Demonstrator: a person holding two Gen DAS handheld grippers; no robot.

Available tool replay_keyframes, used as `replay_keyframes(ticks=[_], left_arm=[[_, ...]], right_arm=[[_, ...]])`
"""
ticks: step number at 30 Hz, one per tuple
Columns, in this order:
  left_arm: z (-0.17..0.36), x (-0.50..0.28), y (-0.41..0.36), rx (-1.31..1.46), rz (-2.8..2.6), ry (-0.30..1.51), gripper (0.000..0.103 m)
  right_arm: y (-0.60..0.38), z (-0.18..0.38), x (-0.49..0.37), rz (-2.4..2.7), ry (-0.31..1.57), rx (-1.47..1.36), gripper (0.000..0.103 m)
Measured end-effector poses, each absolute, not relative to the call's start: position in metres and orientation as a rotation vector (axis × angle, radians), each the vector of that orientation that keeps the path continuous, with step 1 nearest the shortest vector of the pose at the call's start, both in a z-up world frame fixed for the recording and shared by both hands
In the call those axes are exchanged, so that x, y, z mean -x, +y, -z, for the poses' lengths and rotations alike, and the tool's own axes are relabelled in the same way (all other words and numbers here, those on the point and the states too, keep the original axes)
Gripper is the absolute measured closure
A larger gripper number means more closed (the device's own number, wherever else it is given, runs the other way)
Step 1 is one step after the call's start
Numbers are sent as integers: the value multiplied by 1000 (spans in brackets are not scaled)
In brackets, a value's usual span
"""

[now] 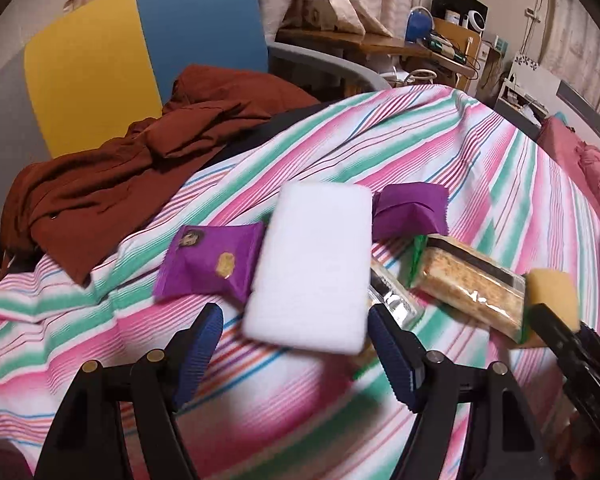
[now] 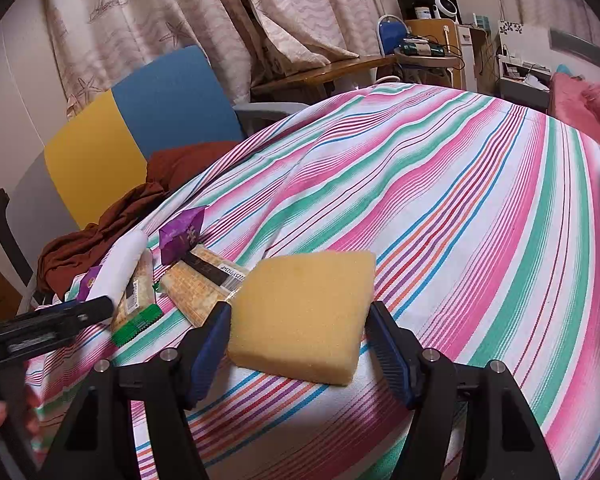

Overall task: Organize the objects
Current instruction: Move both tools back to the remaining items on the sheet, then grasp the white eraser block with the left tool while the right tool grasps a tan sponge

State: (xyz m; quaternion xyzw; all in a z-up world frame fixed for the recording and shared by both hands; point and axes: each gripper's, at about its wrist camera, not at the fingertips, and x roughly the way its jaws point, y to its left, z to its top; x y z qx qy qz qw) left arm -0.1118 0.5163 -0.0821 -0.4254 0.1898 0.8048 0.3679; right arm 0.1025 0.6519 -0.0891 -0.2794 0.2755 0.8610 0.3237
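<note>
1. My right gripper (image 2: 296, 336) is clamped on the yellow sponge (image 2: 304, 312); the pads press on its two side edges, and its far end sticks out ahead of the claw over the striped sheet (image 2: 440, 200).
2. My left gripper (image 1: 296, 320) stands apart. The white foam block (image 1: 312, 264) sits between and just ahead of the pads; I can't tell if they touch it, as the view is blurred.
3. Handling guess: both are light, soft and squashy, not slippery. Grip mid-length on the long edges and squeeze gently, or they'll deform.
4. Left of the left claw lies a purple packet (image 1: 212, 264), with another purple packet (image 1: 410, 210) ahead-right. The clear-wrapped cracker packs (image 1: 468, 280) lie right of the block; probably crushable.
5. The surface is a soft, wrinkled bed sheet, so things may tilt or slide.
6. The room: a rust-brown garment (image 1: 120, 176) and a yellow-and-blue chair (image 1: 140, 48) are beyond-left, with curtains (image 2: 180, 12) and a cluttered desk (image 2: 340, 68) behind.
</note>
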Motion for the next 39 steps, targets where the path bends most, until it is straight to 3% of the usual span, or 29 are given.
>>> replay_keyframes(ticks=[3,7,26,39], left_arm=[[83,111,518,1057,-2065,459,27],[84,103,514,990,-2059,431,44],[81,70,446,906,-2215,358,46],[83,39,393,897,-2235,339,46]], right_arm=[[652,89,-102,-2261,722,729,33],[651,89,-102,-2261,718,726,33],[652,89,-101,-2257,680,725,35],[611,67,-106,-2310,491,632,37]])
